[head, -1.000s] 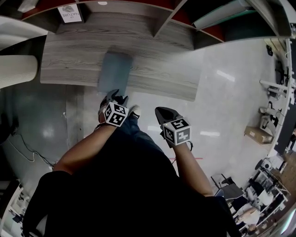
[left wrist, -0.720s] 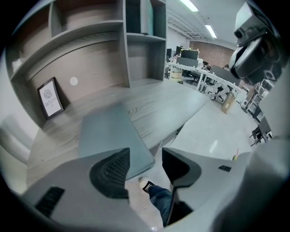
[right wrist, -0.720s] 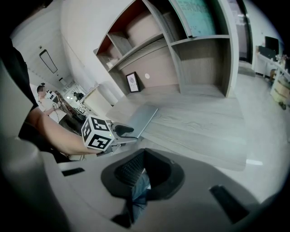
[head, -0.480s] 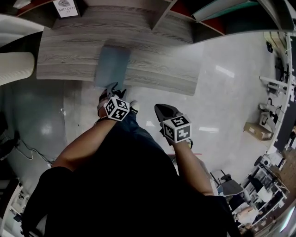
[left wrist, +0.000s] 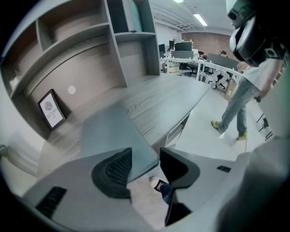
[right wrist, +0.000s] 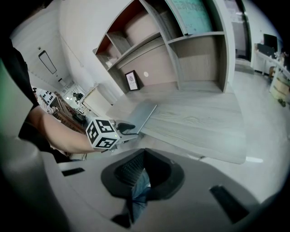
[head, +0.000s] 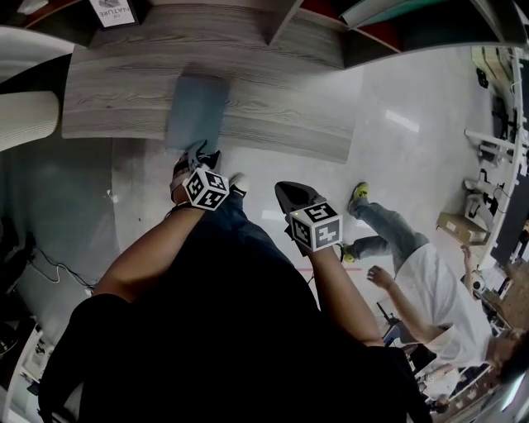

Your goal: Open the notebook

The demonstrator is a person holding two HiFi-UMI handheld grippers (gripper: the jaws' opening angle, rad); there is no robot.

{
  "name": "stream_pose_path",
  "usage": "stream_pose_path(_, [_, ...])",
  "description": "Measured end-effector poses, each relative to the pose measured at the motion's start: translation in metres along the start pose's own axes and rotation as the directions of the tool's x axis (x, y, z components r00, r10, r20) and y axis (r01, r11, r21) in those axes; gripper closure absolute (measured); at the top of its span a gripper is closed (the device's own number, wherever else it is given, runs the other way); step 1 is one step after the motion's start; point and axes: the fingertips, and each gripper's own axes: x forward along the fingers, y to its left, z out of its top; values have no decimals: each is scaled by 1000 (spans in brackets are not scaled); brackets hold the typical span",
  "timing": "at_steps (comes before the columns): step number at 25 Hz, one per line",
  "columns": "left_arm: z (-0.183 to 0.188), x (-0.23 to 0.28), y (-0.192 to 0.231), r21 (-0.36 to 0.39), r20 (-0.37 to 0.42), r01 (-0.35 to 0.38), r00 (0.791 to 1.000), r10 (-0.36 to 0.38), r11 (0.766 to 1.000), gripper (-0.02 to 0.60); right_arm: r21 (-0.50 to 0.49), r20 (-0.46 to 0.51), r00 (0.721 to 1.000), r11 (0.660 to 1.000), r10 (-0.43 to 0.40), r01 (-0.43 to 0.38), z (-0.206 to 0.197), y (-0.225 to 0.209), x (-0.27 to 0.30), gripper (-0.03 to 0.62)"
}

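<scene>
A closed grey-blue notebook point(head: 196, 109) lies on the wooden desk point(head: 281, 99), its near end reaching over the desk's front edge. My left gripper point(head: 198, 157) is at that near end. In the left gripper view the notebook's point(left wrist: 108, 131) near corner sits between the jaws of the left gripper point(left wrist: 146, 159), which are closing, with a gap still showing. My right gripper point(head: 289, 197) hangs off the desk to the right, over the floor, its jaws together and empty. The right gripper view shows the right gripper point(right wrist: 144, 157), plus the left gripper point(right wrist: 127, 128) at the notebook point(right wrist: 141, 113).
A framed picture point(head: 110, 11) leans at the back of the desk under the shelf unit point(left wrist: 113, 41). A person in a white shirt point(head: 430, 289) walks on the floor to the right. A white rounded object point(head: 25, 120) sits at the left.
My left gripper has rolled slightly at the notebook's near end. A person in a white shirt has come into view at the right. The right gripper kept still.
</scene>
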Motion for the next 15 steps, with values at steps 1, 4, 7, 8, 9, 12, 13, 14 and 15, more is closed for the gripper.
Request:
stream_pose_path(1, [0,0,0,3,-1,-2,1000,2,1000,384,0,-1,1000,1000,1,-1,0,0,0,594])
stream_pose_path(4, [1,-1,1,12,-2,-3,1000,3,1000,393,-1,-2,1000,1000,3,-3,0,1,-1,594])
stream_pose_path(7, [1,-2,1,24,5,-1,1000,1,1000,405,-2,-1,1000,1000,2,-2,-1,2,0,594])
stream_pose_path(8, [2,-3,0,28,7,0,1000,0,1000,410,-3,-2,1000,1000,2,-2,0,2,0,594])
stream_pose_path(9, [2,-3,0,30,9,1,1000,-1,1000,413,-5,-2,1000,1000,3,-3,0,3,0,594])
stream_pose_path(12, [6,-7,0,33,17,2,1000,-3,999,420,-7,3,1000,1000,5,-5,1,3,-1,594])
stream_pose_path(13, [7,-9,0,35,20,3,1000,-4,999,423,-4,6,1000,1000,6,-6,1,3,-1,594])
stream_pose_path(14, [7,-10,-1,37,22,4,1000,-5,999,428,-1,9,1000,1000,8,-8,1,3,-1,594])
stream_pose_path(15, [8,-11,-1,40,25,6,1000,-7,999,434,-3,10,1000,1000,8,-8,2,4,-1,594])
